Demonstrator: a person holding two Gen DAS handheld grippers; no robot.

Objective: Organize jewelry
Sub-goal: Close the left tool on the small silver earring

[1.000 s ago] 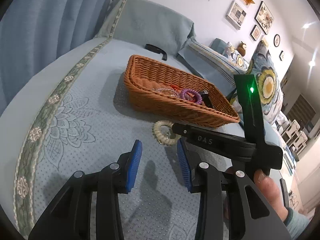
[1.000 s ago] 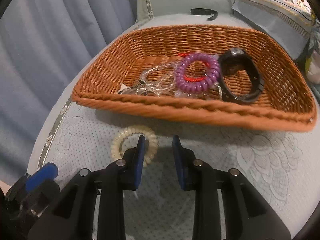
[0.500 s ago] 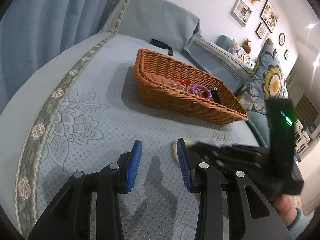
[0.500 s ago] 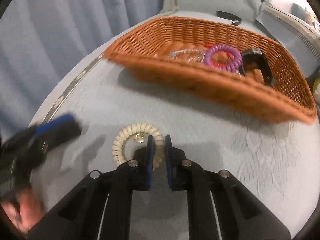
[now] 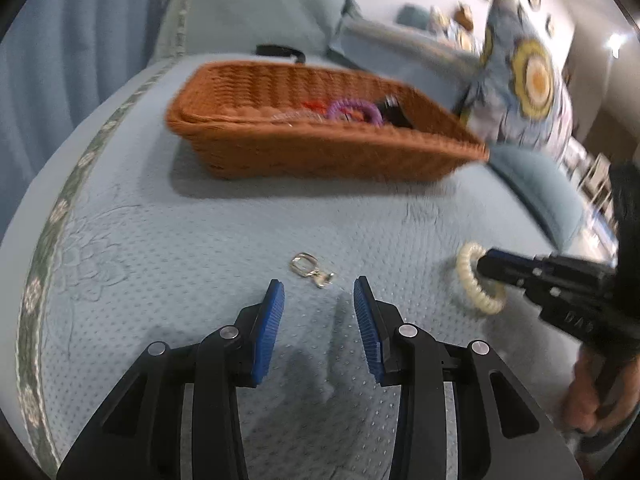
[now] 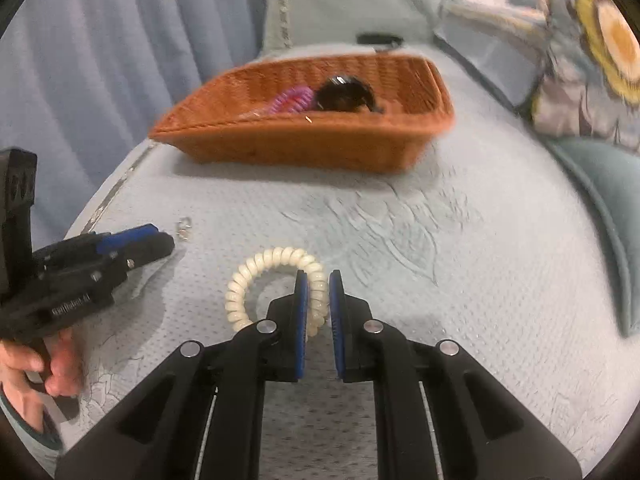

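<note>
Here, cream coiled bracelet (image 6: 276,288), ribbed spiral ring, clamped in right gripper (image 6: 318,300), left gripper (image 5: 319,308) fingers apart

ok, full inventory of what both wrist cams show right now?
basket: 1, brown wicker, on the bedspread, far side
purple coil band: 1, purple, inside the basket
black band: 1, black, inside the basket beside the purple one
cream coil band: 1, cream, between the right gripper's pads
metal clasp: 1, silver, on the bedspread just ahead of the left gripper
bedspread: 1, pale blue, under everything
flower pillow: 1, blue and yellow, right of the basket
left hand-held gripper: 1, black with blue pads, open
right hand-held gripper: 1, black with blue pads, shut on the cream coil band
</note>
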